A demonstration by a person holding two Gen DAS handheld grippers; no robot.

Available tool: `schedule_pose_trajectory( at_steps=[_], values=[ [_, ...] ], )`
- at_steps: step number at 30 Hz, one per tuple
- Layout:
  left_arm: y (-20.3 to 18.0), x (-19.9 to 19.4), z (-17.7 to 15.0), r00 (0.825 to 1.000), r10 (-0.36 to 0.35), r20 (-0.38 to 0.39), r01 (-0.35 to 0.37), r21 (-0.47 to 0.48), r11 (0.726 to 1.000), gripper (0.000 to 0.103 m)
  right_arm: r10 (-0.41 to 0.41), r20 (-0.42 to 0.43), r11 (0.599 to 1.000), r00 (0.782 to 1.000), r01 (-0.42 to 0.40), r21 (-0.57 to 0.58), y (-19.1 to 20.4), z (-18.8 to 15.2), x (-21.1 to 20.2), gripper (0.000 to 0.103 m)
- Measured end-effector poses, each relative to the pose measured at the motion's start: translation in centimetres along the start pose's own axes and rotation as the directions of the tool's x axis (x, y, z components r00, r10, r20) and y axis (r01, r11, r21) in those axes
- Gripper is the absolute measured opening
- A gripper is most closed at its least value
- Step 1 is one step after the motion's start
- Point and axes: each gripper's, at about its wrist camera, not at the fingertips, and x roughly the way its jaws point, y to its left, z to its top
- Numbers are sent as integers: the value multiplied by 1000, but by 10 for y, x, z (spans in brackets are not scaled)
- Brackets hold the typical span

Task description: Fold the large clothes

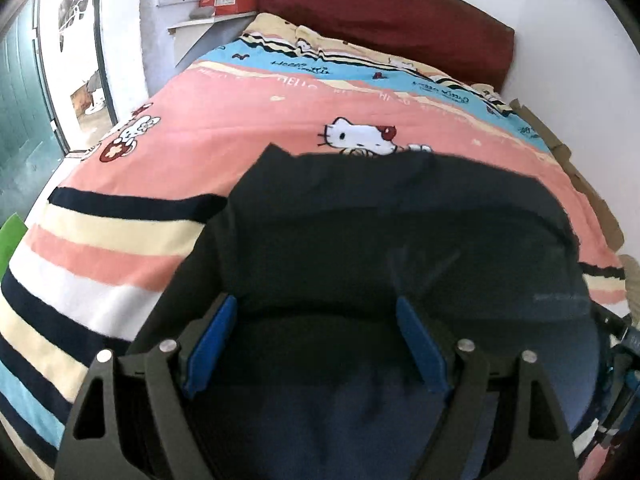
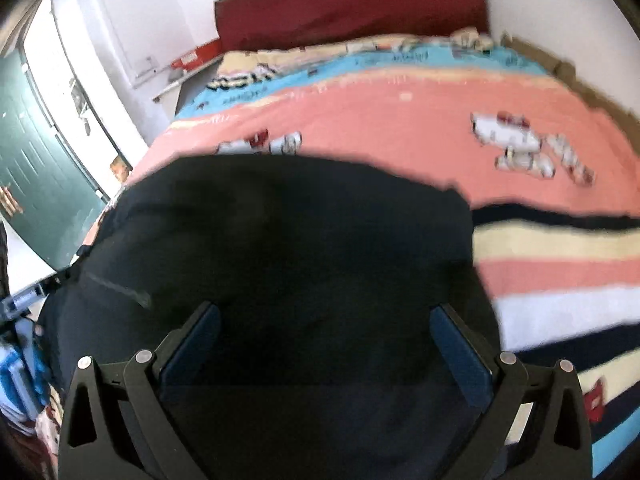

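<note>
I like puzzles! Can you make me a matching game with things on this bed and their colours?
Things:
1. garment
2. headboard
3. cat picture
4. tong pads

Colours:
A. white
B. blue
C. dark navy
D. dark red

Pairs: 1-C, 2-D, 3-A, 4-B
</note>
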Motion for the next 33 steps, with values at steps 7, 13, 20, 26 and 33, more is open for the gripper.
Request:
schedule_pose_trajectory(
  at_steps=[7,13,20,26,33],
  values=[
    [-11,-34,-12,994,7,110,-13,56,998,81,-37,48,997,998,33,63,-20,-14,-12,103],
    [-21,-48,-32,984,37,175,-55,97,994,81,-17,90,1000,996,17,1,-5,-32,-31,103],
    [-26,-47,-43,978,50,201,-77,129,989,81,-40,83,998,996,43,-40,-4,-42,-26,103],
    [-24,-49,-49,976,57,208,-86,134,987,81,-90,78,995,993,92,-25,-16,-49,-27,102],
    [-23,-61,-55,976,74,204,-103,139,985,81,-123,65,992,990,122,17,-33,-55,-38,102]
  ],
)
